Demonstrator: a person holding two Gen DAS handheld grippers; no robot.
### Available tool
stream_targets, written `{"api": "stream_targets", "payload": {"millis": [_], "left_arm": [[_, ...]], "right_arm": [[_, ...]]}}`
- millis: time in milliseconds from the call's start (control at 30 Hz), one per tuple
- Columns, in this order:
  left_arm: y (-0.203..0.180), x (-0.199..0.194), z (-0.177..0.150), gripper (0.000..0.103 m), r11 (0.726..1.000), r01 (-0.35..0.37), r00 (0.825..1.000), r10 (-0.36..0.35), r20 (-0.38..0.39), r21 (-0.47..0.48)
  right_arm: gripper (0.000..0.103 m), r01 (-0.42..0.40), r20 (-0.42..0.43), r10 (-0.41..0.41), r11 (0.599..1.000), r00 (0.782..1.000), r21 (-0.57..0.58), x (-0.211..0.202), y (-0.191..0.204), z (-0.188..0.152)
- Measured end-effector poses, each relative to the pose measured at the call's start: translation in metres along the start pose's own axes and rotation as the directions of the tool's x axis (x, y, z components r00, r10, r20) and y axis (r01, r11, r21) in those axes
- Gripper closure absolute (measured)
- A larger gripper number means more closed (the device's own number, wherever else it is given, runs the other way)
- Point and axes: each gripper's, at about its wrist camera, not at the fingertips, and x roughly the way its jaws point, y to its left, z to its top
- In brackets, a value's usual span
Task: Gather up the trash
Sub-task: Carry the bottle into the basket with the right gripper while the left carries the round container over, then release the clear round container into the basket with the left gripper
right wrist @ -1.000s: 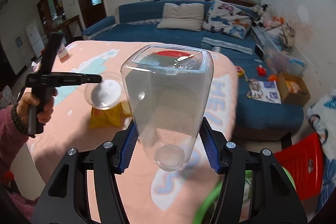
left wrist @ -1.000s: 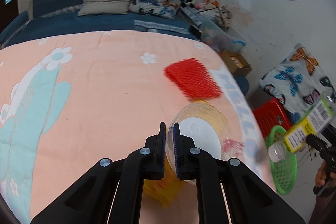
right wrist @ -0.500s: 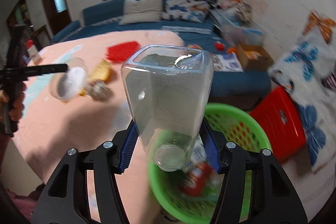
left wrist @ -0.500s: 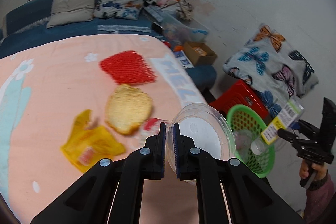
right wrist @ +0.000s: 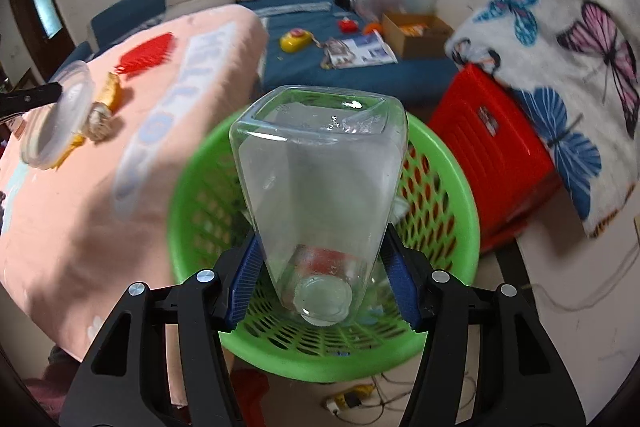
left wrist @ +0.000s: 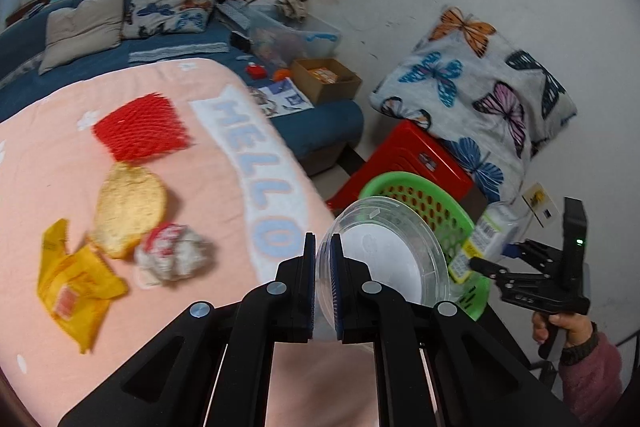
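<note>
My left gripper (left wrist: pixel 323 259) is shut on the rim of a clear plastic bowl (left wrist: pixel 392 259), held over the table's right edge beside the green basket (left wrist: pixel 436 203). My right gripper (right wrist: pixel 322 259) is shut on a clear plastic bottle (right wrist: pixel 320 179), held directly above the green basket (right wrist: pixel 440 195). The bottle and right gripper also show in the left wrist view (left wrist: pixel 492 231). On the pink cloth lie a yellow wrapper (left wrist: pixel 72 291), a round bread-like piece (left wrist: pixel 128 207), a crumpled wrapper (left wrist: pixel 172 255) and a red mesh (left wrist: pixel 140 131).
A red stool (right wrist: pixel 492 155) and a butterfly-print cushion (right wrist: pixel 568 39) stand right behind the basket. A blue sofa (right wrist: pixel 320 59) with toys, papers and a cardboard box (right wrist: pixel 416 27) lies beyond. Cables lie on the floor (right wrist: pixel 360 395).
Both grippers have swung right toward the basket. The bottle now hangs over the basket's middle, and the bowl has come to the table's edge next to it.
</note>
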Motion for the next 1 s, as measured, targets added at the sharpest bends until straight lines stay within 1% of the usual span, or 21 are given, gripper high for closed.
{"api": "stream_targets", "payload": {"millis": [33, 100, 267, 433, 500, 700, 1000], "left_arm": [[-0.007, 0.004, 0.0, 0.096, 1.0, 0.009, 1.0, -0.009, -0.005, 0.009], [-0.017, 0.01, 0.0, 0.096, 0.999, 0.02, 1.0, -0.02, -0.013, 0.024], [-0.04, 0.027, -0.002, 0.096, 0.998, 0.044, 0.998, -0.042, -0.041, 0.051], [-0.063, 0.047, -0.006, 0.096, 0.995, 0.064, 0.995, -0.057, -0.081, 0.082], [-0.072, 0.055, -0.008, 0.096, 0.993, 0.068, 0.994, -0.059, -0.094, 0.093], [-0.088, 0.078, -0.013, 0.096, 0.991, 0.07, 0.99, -0.055, -0.129, 0.113], [-0.1, 0.104, -0.022, 0.095, 0.99, 0.063, 0.983, -0.041, -0.177, 0.124]], "right_arm": [[0.043, 0.007, -0.001, -0.007, 1.0, 1.0, 0.008, 0.001, -0.003, -0.001], [0.037, 0.035, 0.004, -0.035, 0.999, 0.999, 0.024, 0.001, -0.01, -0.004], [0.037, 0.039, 0.024, -0.04, 0.997, 0.999, 0.065, -0.007, -0.021, -0.007], [0.036, 0.036, 0.044, -0.04, 0.997, 0.998, 0.073, -0.019, -0.026, -0.013], [0.034, 0.034, 0.052, -0.038, 0.997, 0.998, 0.075, -0.023, -0.027, -0.013], [0.027, 0.03, 0.085, -0.036, 0.997, 0.996, 0.074, -0.038, -0.028, -0.018], [0.021, 0.008, 0.115, -0.016, 0.997, 0.993, 0.071, -0.049, -0.025, -0.022]]}}
